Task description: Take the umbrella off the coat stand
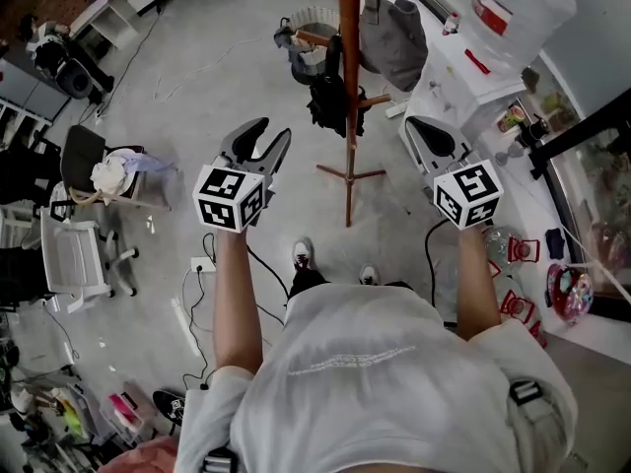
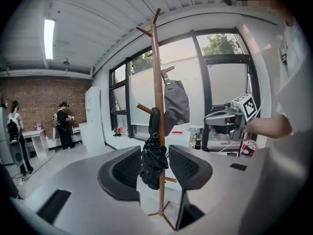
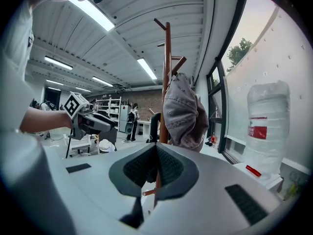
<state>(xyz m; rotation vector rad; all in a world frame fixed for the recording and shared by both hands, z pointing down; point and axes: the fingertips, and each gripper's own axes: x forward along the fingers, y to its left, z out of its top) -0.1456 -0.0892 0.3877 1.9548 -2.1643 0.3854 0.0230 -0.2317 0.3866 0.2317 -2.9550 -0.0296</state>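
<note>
The umbrella (image 2: 154,163) hangs on the coat stand (image 2: 157,72), its curved black handle hooked over one of the lower pegs and its body dangling close against the brown pole, so nothing of the task is done yet: the reach, the grip and the lift off the peg are all left. It is a short black folding umbrella, closed, with its fabric bunched in loose, crumpled folds that look soft and likely to give under a squeeze. Just above it on the same pole hangs a grey bag (image 2: 176,102), near enough that it may brush the umbrella as it comes up. The left tongs (image 1: 267,140) are partly open and empty, lined up so the umbrella shows in the gap between the jaws, but from the head view they are well short of the stand. The right tongs (image 3: 155,153) are closed together on nothing, off to the stand's other side.
</note>
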